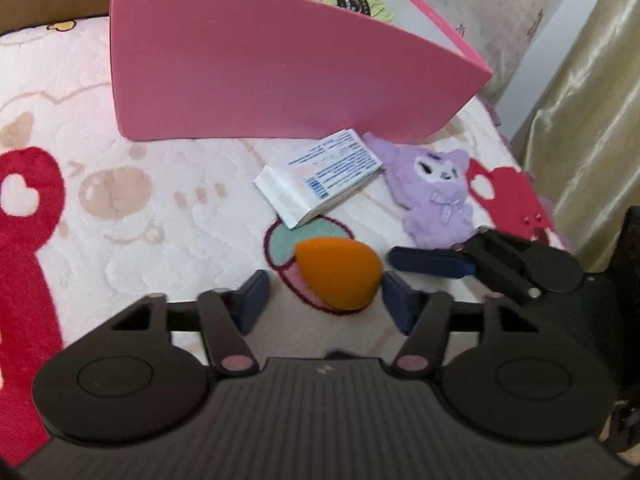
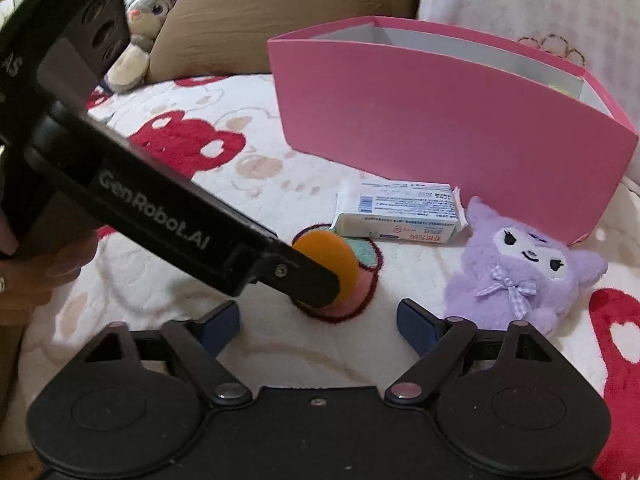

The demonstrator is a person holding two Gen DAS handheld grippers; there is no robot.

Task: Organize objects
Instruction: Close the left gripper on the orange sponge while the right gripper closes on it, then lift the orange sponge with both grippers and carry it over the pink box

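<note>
I have the left gripper [image 1: 324,300] down over the orange sponge [image 1: 340,274], the teardrop-shaped one lying on the bed's blanket [image 1: 140,200] on a round printed patch. In my left wrist view the sponge sits between the jaws but off to the right: it is touching or almost touching the right-hand pad, and a clear strip of blanket shows between it and the left-hand pad. So I judge the jaws half-closed around it, not yet pressing from both sides.

The sponge's long axis runs slantwise across the gap, its narrow tip aimed up and left toward the white packet [image 1: 320,176], its fat end down and right by the right-hand pad. The jaws would therefore bite across its body at a slant, and I expect it to roll or swivel as the left pad comes in.

My right gripper [image 2: 320,324] is empty, jaws moderately wide with only blanket between them. The purple plush [image 2: 520,268] lies just off its right-hand pad, up and right of the gap, upright in my view with its head toward the pink box [image 2: 440,120]. The right hand is clearly the nearer one for the plush, the left for the sponge.

The box stands beyond all three loose things, toward the far side of the bed, with something green already inside it.
</note>
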